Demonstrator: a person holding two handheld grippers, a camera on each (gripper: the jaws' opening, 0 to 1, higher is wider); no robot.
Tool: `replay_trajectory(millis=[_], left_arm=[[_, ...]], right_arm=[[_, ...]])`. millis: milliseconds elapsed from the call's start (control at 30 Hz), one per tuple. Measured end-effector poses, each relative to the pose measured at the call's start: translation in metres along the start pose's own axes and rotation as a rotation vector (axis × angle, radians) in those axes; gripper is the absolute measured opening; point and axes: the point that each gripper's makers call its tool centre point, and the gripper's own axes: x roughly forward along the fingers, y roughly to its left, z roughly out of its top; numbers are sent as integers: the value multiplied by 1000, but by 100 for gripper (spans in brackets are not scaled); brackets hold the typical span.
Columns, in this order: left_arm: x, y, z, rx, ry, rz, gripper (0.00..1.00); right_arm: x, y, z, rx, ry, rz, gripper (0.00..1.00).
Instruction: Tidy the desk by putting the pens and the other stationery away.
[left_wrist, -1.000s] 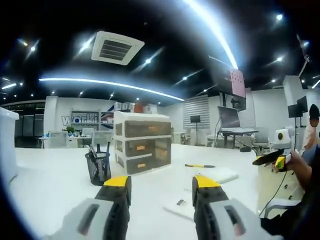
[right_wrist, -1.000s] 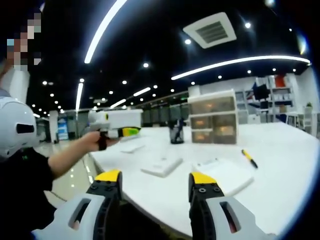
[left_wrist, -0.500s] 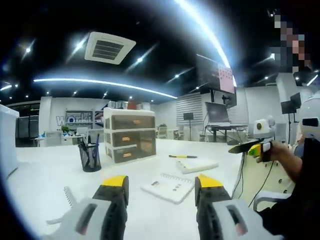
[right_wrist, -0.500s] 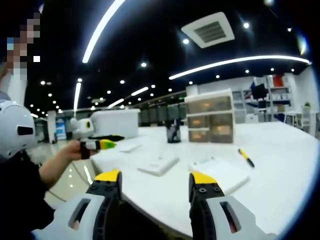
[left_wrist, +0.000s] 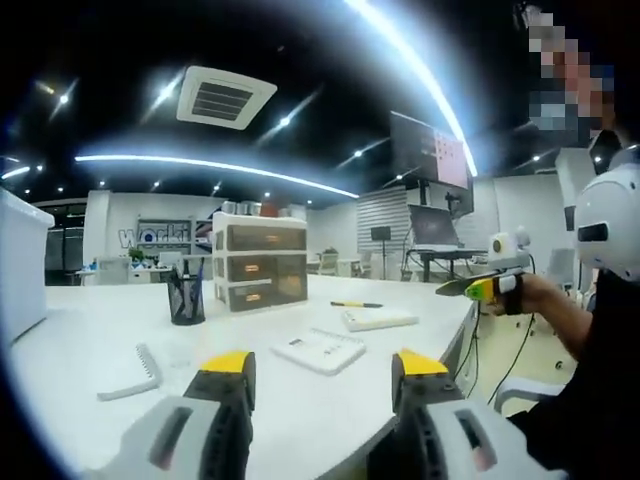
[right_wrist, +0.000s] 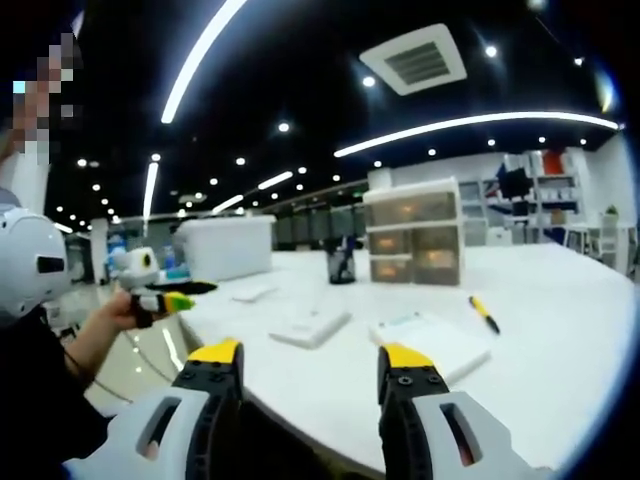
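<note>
**Both grippers open and held off the desk edge, nothing picked up**

Left gripper (left_wrist: 323, 372) had its jaws spread apart with nothing between them, hovering near the near edge of the white desk (left_wrist: 90, 335). Right gripper (right_wrist: 311, 364) was the same: jaws apart, empty, at the desk's edge.

Stationery, left gripper view:
- Mesh pen cup (left_wrist: 186, 297) stood upright with pens in it, just left of the drawer unit (left_wrist: 259, 264), a three-drawer translucent one at the back of the desk.
- Yellow-and-black pen (left_wrist: 356, 304) lay flat on the desk, near the thicker white pad (left_wrist: 379, 319).
- Spiral notebook (left_wrist: 322, 350) lay flat, closest to the jaws.
- Smaller spiral pad (left_wrist: 132, 373) lay flat toward the left.
- White bin (left_wrist: 20, 266) at the far left edge.

Right gripper view: pen (right_wrist: 484, 314) lay to the right of the pad (right_wrist: 429, 340); notebook (right_wrist: 309, 327) lay left of it; pen cup (right_wrist: 341, 266) stood just beside the drawer unit (right_wrist: 413, 244); white bin (right_wrist: 224, 248) further left.

Each gripper showed in the other's view, held in a hand off the desk edge: right one (left_wrist: 466, 287), left one (right_wrist: 182, 294). Couldn't tell jaw state from those angles.
</note>
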Motion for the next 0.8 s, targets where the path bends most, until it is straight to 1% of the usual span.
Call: replay_trajectory(millis=[167,333,467,567,667,800], left_arm=[[-9,-4,-5,0,9,9,55],[-11,-7,-7,6,14,9,55],[-10,-8,-10,26,30,13,55],[-11,-13,-11,20,31,-6,55],[-13,-14,-14,17,39,-10,55],[-15,-14,-16,10,43,-10,55]], right_arm=[[-2,-2,0,-5,11,-8,51],[-3,-7,2,-21,33,-20,51],[-3,-13,7,-71,77,-29,51],[-2,-20,9,-88,107,-35,51],[-2,-26,14,-107,132,-39,51],[1,-34,16,-150,191,-41,51]])
